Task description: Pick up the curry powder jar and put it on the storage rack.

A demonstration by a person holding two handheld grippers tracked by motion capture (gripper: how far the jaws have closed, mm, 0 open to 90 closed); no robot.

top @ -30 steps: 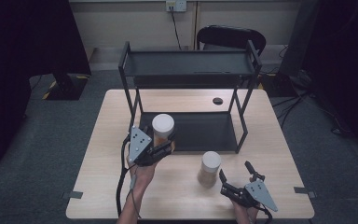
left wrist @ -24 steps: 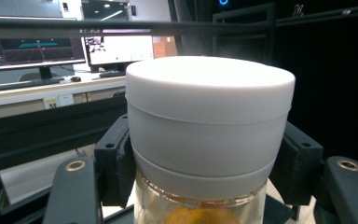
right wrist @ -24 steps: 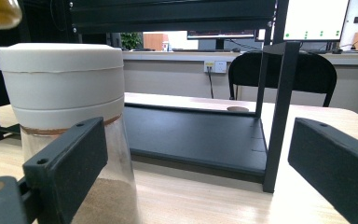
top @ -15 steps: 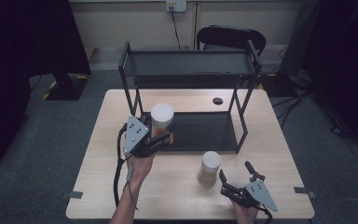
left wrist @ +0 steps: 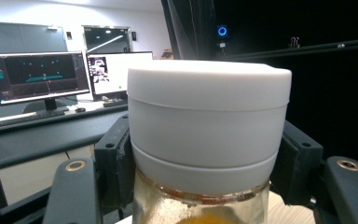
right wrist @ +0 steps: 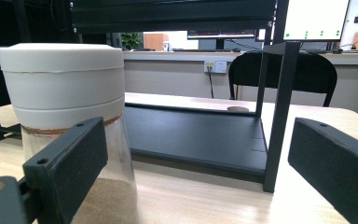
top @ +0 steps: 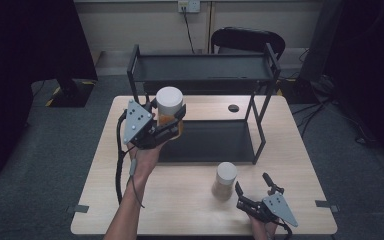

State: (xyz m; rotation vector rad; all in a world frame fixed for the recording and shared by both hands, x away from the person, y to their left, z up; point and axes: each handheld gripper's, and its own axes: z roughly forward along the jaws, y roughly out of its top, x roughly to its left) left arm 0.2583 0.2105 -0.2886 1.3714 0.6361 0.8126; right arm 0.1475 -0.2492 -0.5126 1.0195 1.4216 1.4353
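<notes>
Left tongs (top: 172,122) are pinching a white-lidded glass jar (top: 169,111) above the worktop (top: 180,200), while right tongs (top: 254,192) are resting spread just beside a second white-lidded jar (top: 225,180).

Open lower shelf (top: 215,142) behind the rack's front post (top: 256,132).

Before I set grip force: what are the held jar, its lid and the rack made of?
Jar: see-through wall with orange contents showing, so glass or clear plastic; can't tell which. Lid: matte white, seamed bands, likely plastic. Rack: thin black posts and flat shelves, matte, probably painted metal.
</notes>
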